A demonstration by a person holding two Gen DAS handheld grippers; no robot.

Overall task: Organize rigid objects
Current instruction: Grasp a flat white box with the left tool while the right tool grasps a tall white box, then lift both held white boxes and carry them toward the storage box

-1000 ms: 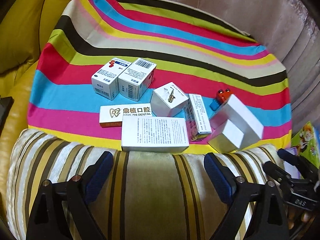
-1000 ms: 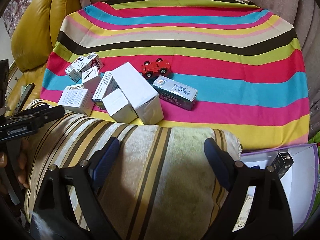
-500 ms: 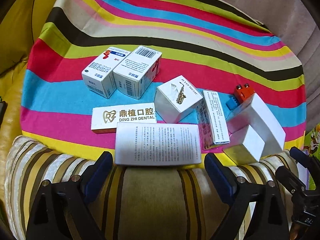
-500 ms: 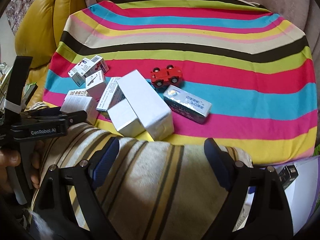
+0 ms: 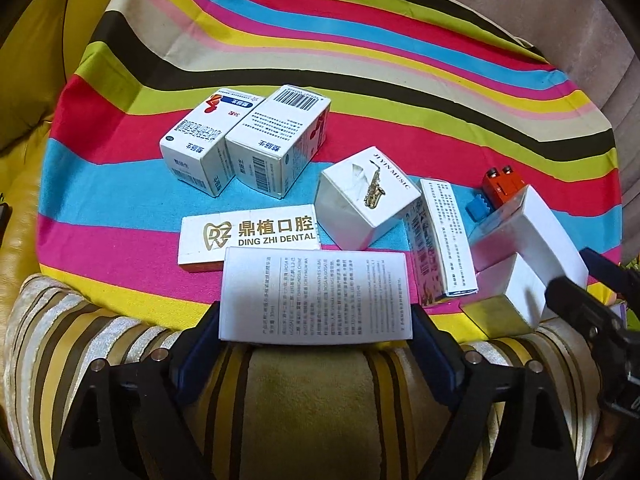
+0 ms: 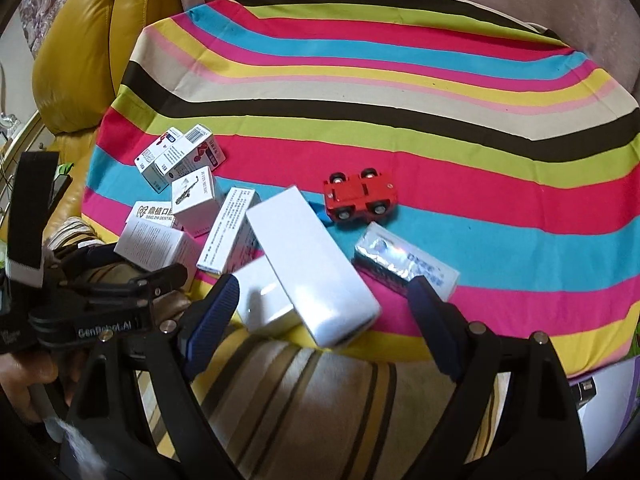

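Several boxes lie on the striped cloth (image 5: 360,60). My left gripper (image 5: 316,344) straddles a white box printed with text (image 5: 316,296); its jaws are closing, and the pads sit at the box's ends without visibly squeezing it. Behind it lie a dental box (image 5: 248,236), a saxophone box (image 5: 364,196), two medicine boxes (image 5: 200,140) and a long narrow box (image 5: 444,240). My right gripper (image 6: 320,320) is open over the near ends of a large white box (image 6: 312,264) and a small white box (image 6: 264,300). A red toy car (image 6: 360,196) and a silvery box (image 6: 404,260) lie beyond.
A striped cushion (image 6: 320,392) lies under both grippers at the cloth's near edge. Yellow leather upholstery (image 6: 80,40) rises on the left. An open purple-and-white carton (image 6: 600,392) sits at the lower right. A hand (image 6: 24,380) holds the left gripper.
My left gripper has dropped forward, so its fingers now flank the text box. My right gripper has slid towards the white boxes, and the left gripper has come into its view.
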